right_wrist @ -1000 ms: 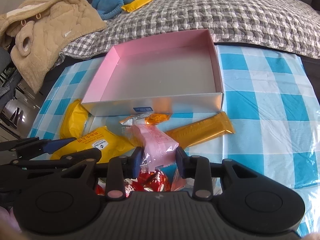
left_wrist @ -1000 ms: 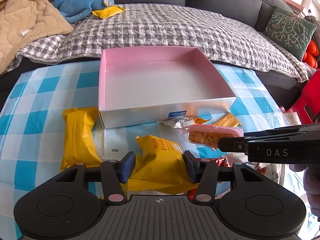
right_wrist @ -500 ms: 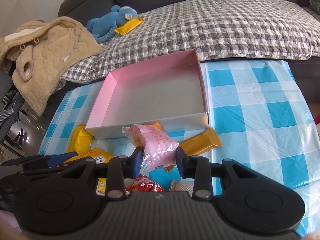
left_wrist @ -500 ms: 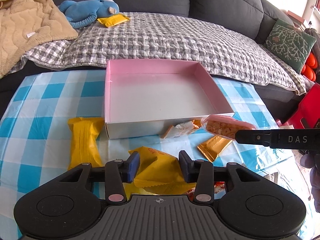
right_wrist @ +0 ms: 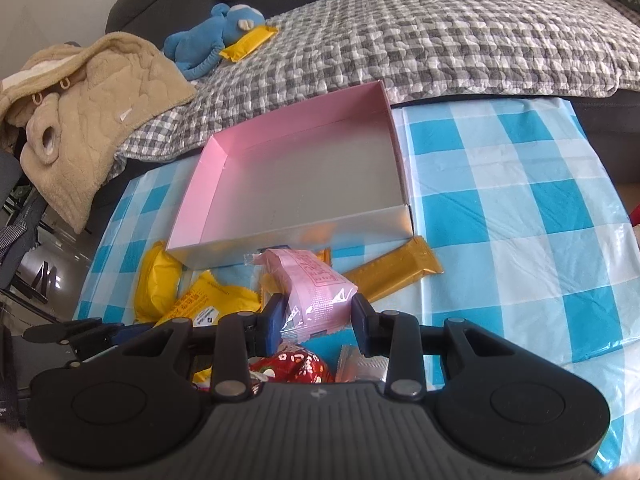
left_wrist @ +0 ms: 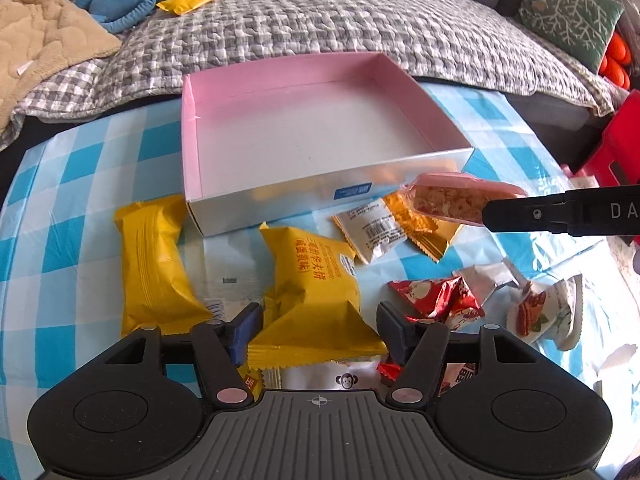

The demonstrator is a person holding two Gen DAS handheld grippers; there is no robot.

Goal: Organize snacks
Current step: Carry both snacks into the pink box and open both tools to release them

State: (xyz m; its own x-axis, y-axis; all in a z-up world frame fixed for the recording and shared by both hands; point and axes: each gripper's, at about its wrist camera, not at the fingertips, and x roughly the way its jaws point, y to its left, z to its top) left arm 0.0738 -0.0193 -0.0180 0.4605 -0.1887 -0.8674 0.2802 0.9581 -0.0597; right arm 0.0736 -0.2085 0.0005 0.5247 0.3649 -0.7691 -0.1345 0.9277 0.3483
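Blue-and-white checked cloth covers the table (left_wrist: 60, 208), with a grey sofa behind, and the pink-lined box (left_wrist: 192, 152) sits on it with nothing inside. From the left wrist view, the left gripper (left_wrist: 318, 322) has dropped back toward the snacks since half a second ago, and its fingers are spreading, standing either side of the yellow pastry packet (left_wrist: 312, 280) without pressing it; a second yellow packet (left_wrist: 154, 264) lies just left of that one, in front of the box's near left corner. The pink snack bar (left_wrist: 460, 198) hangs off the box's near right corner, pinched in the right gripper's black fingers (left_wrist: 560, 216).

From the right wrist view, the right gripper (right_wrist: 316, 314) stays clamped on the pink snack bar (right_wrist: 308, 284), which has kept its place just short of the box's near wall (right_wrist: 320, 236). My reading: the bar is ready to go in, while the left side has let its packet go and must regrasp it.
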